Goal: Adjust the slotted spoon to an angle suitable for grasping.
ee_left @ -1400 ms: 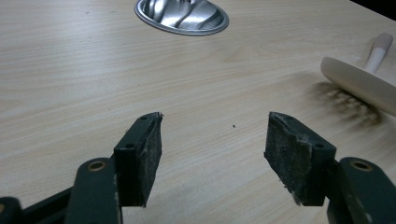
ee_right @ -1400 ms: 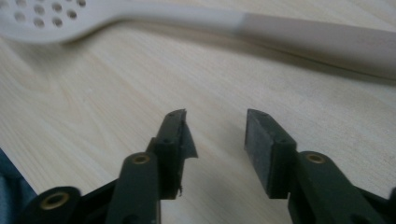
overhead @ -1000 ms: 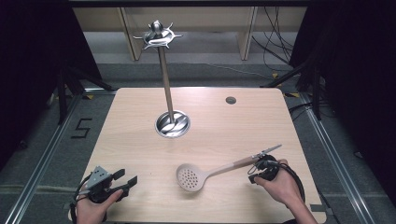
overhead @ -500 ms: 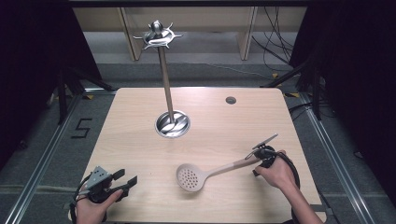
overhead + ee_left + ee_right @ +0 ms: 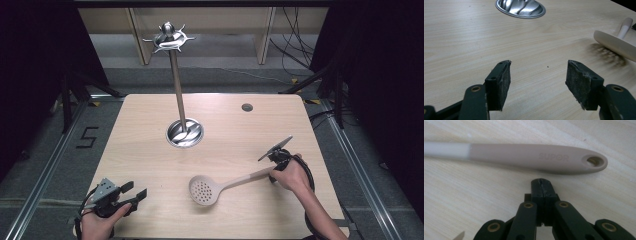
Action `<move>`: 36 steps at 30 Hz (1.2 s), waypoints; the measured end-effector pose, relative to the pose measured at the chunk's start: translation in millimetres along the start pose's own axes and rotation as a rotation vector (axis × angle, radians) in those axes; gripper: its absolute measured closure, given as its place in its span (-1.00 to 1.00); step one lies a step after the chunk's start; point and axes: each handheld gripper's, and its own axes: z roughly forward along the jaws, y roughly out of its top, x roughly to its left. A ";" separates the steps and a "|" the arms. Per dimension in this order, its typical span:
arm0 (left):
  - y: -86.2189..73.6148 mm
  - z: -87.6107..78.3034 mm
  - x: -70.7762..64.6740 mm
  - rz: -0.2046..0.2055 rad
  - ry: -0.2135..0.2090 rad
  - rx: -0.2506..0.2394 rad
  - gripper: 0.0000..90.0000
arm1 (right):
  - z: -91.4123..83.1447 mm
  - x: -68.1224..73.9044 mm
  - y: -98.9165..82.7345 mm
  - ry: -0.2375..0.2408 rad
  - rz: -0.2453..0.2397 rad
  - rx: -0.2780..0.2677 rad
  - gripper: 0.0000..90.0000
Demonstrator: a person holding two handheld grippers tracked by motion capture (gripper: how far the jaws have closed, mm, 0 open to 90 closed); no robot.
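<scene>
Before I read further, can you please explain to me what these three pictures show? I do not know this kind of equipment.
A person sits at a wooden table and holds a hand-operated two-jaw gripper in each hand. One camera looks down from above; the other two ride on the grippers and look along their black jaws. The left gripper is open, with nothing between its jaws. The right gripper is shut and empty, its tips just beside the handle of a beige slotted spoon, which lies flat on the table. The handle reads SUPOR and has a hanging hole. Farther back stands a metal utensil stand with hooks on top and a round base.
</scene>
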 end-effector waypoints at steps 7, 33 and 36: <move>0.2 -0.2 0.2 0.009 -0.002 0.000 -0.21 | 1.8 -1.3 10.8 -0.017 0.010 -0.007 1.00; 0.2 0.1 0.0 0.010 -0.003 0.002 -0.21 | 3.9 2.6 38.9 -0.035 0.125 -0.030 1.00; 0.3 0.1 -0.1 0.011 -0.003 0.002 -0.21 | 4.0 3.5 42.0 -0.028 0.150 -0.036 1.00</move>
